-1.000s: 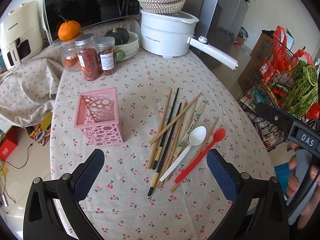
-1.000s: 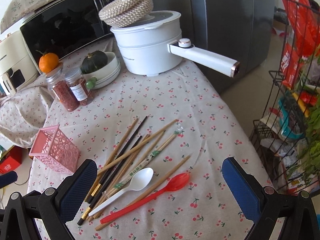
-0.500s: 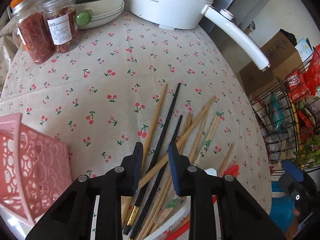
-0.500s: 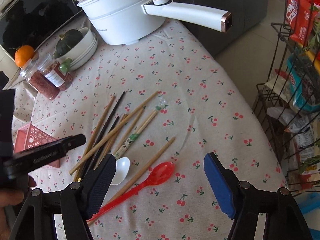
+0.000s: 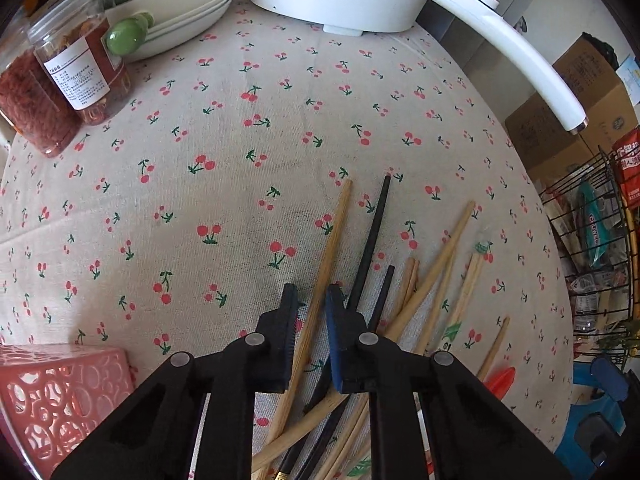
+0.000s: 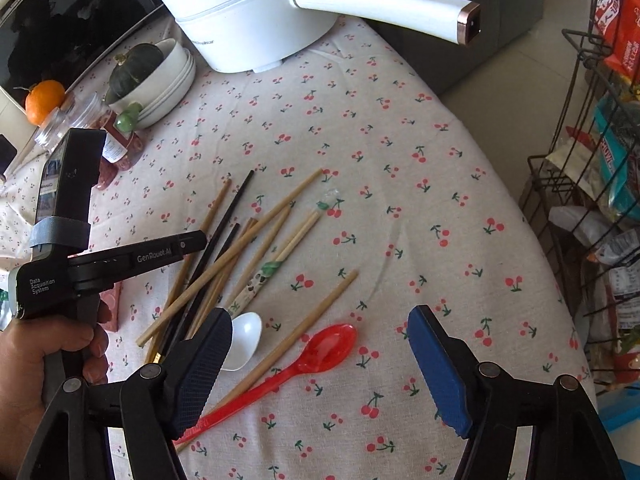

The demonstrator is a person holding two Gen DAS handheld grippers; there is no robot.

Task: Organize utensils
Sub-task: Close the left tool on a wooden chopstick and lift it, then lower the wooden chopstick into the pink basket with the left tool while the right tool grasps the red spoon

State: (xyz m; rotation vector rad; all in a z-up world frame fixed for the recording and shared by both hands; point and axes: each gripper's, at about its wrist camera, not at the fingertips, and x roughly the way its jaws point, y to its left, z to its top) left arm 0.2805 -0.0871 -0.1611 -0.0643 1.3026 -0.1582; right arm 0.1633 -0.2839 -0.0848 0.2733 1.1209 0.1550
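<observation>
Several wooden and black chopsticks (image 5: 424, 284) lie in a loose pile on the cherry-print tablecloth. My left gripper (image 5: 313, 300) points steeply down at the pile's left edge and is shut on one light wooden chopstick (image 5: 334, 236), which runs up between the pads. A pink perforated holder (image 5: 60, 392) stands at the lower left. My right gripper (image 6: 320, 316) hangs open over the red spoon (image 6: 320, 352). A white spoon (image 6: 246, 336) lies beside its left finger (image 6: 204, 364). A hand (image 6: 40, 352) holds the left tool at that view's left.
A white electric pot (image 6: 248, 12) with a long handle (image 6: 384, 4) stands at the back. Stacked bowls with a dark squash (image 6: 136, 68) and spice jars (image 5: 80, 76) sit at the back left. A wire rack of packets (image 6: 592, 160) stands past the table's right edge.
My left gripper came down onto the chopstick pile and closed from wide open around one wooden chopstick. My right gripper sank toward the red spoon and its jaws narrowed a little.
</observation>
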